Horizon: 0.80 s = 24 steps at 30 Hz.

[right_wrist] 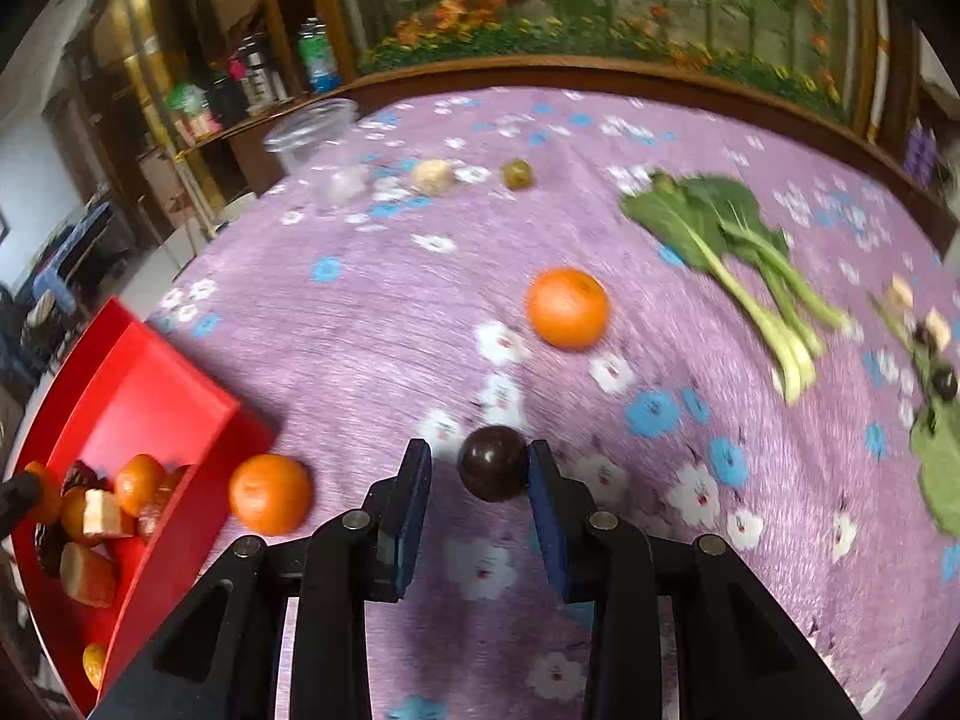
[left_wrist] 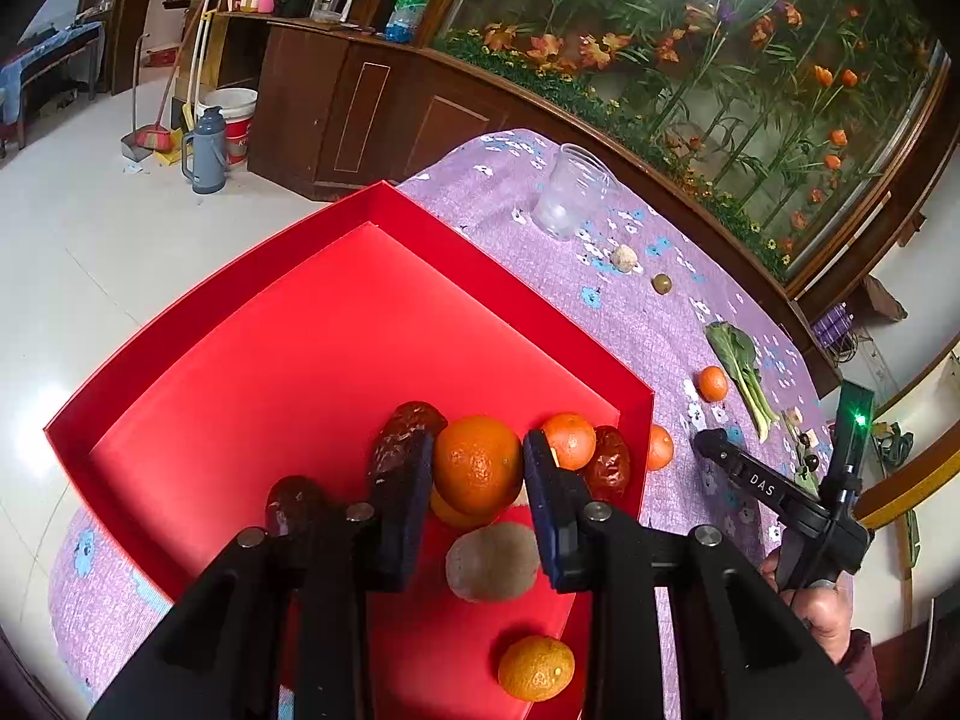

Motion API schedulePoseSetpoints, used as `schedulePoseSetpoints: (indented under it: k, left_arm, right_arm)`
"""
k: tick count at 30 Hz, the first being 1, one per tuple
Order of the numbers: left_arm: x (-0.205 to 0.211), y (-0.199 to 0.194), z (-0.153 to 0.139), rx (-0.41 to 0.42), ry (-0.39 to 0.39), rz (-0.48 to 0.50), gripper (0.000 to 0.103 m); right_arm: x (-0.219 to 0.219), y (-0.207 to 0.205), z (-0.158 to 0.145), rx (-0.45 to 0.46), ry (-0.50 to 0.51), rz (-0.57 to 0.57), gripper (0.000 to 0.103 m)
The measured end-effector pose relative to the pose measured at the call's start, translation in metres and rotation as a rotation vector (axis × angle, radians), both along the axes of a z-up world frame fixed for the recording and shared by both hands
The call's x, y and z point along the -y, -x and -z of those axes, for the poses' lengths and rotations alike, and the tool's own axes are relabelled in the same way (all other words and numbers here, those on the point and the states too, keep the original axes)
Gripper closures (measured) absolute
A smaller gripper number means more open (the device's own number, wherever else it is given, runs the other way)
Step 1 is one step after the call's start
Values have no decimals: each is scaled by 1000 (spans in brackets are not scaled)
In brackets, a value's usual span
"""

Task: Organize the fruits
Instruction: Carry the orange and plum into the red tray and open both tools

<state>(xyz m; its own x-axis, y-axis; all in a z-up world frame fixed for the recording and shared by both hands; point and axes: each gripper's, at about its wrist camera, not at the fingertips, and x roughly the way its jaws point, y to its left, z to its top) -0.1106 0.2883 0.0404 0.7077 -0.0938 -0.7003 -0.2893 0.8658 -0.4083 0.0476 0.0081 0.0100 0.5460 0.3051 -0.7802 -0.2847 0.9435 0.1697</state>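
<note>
Dark round fruit [right_wrist: 493, 463] lies on the desk [right_wrist: 660, 240] between the right gripper's [right_wrist: 480, 468] spread fingers, touching the 3 o'clock one, while the left gripper [left_wrist: 478, 468] hangs spread around an orange [left_wrist: 478, 462] inside the red box [left_wrist: 240, 312].

- Left claw [left_wrist: 478, 480]: black frame, blue pads, silver screws.
- Right claw [right_wrist: 478, 483]: the same build; white "DAS" lettering, green light at 3 o'clock.
- Right hand [left_wrist: 822, 612]: bare skin, dark red sleeve.
</note>
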Motion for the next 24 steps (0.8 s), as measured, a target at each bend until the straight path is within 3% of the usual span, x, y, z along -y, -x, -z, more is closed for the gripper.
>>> schedulePoseSetpoints:
  k: [1,8,14,20,24]
  left_arm:
    - [0,1,0,0,3,-4,73]
    - [-13,17,-10,37,35,-76,73]
    - [-19,33,-23,86,36,-121,58]
    - [-21,44,-35,126,27,-122,51]
    - [-24,49,-38,137,22,-131,44]
  right_arm:
    - [4,0,1,2,-15,9,77]
    - [14,13,-11,-33,-166,-10,78]
    - [-23,60,-36,-62,-306,-204,77]
    - [-79,109,-36,-68,-283,-380,75]
    - [-104,126,-29,-47,-205,-416,73]
